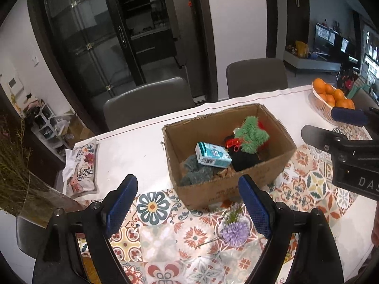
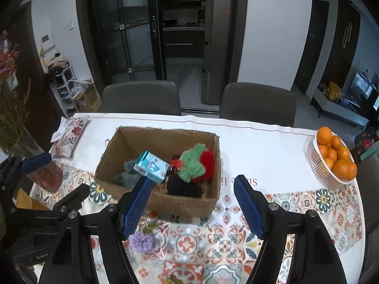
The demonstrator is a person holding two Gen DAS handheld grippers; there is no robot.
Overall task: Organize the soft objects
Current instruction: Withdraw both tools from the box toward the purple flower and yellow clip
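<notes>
An open cardboard box (image 1: pixel 213 193) (image 2: pixel 180 203) stands on the table. It holds a green and red plush toy (image 1: pixel 252 135) (image 2: pixel 193 163), a pale blue tissue pack (image 1: pixel 213 155) (image 2: pixel 151 166), a black soft item (image 1: pixel 244 159) (image 2: pixel 182 187) and a teal fuzzy cloth (image 1: pixel 196 172) (image 2: pixel 129 172). My left gripper (image 1: pixel 187 203) (image 2: pixel 55 177) hangs open and empty in front of the box. To its right my right gripper (image 2: pixel 193 196) (image 1: pixel 331 125) is open and empty too. A purple artificial flower (image 1: pixel 234 233) (image 2: pixel 142 239) lies on the patterned mat before the box.
A floral pouch (image 1: pixel 81 170) (image 2: pixel 69 137) lies at the table's left end. At the right end sits a basket of oranges (image 1: pixel 331 99) (image 2: pixel 331 163). On the left are a vase of dried stems (image 2: pixel 21 142) and a reddish-brown container (image 2: pixel 47 177). Two grey chairs (image 2: pixel 142 97) stand behind the table.
</notes>
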